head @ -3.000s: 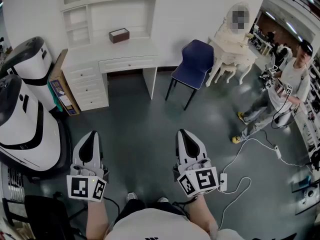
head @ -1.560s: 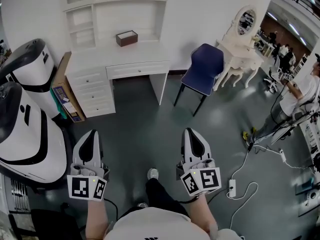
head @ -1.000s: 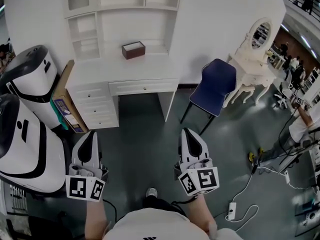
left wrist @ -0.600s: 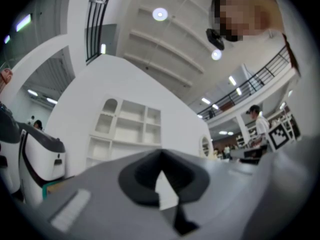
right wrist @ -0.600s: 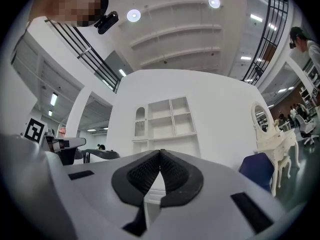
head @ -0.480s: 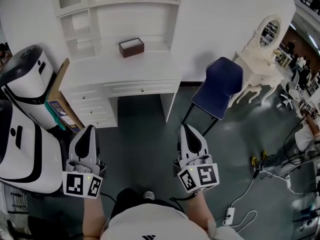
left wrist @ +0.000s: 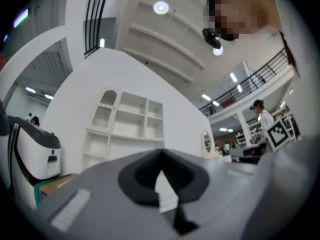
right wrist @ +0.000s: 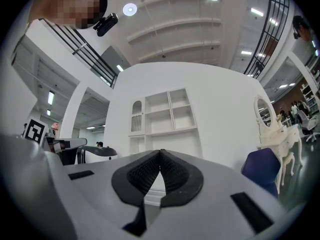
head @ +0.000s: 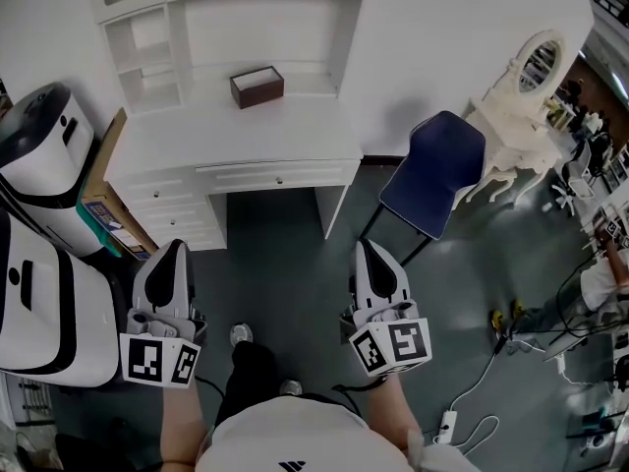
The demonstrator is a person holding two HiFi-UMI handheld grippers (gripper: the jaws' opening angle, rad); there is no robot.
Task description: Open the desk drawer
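Observation:
The white desk [head: 236, 138] with a shelf hutch stands against the far wall. Its wide drawer [head: 278, 177] sits closed under the top, with a small knob. A stack of closed side drawers [head: 182, 216] is at its left. My left gripper [head: 174, 251] and right gripper [head: 371, 249] are held side by side over the grey floor, short of the desk, both pointing at it. Both are shut with nothing between the jaws, as seen on the left gripper [left wrist: 161, 153] and the right gripper [right wrist: 160, 153]. The hutch [right wrist: 167, 116] shows beyond the jaws.
A brown box [head: 257, 87] sits on the desk top. A blue chair [head: 432, 173] stands right of the desk, a white vanity [head: 519, 101] beyond it. Large white machines [head: 39, 170] and a cardboard box [head: 103, 200] crowd the left. Cables [head: 462, 401] lie on the floor at right.
The person has walked toward the desk, so it looks nearer and larger. Both grippers travelled forward with them, still side by side and shut.

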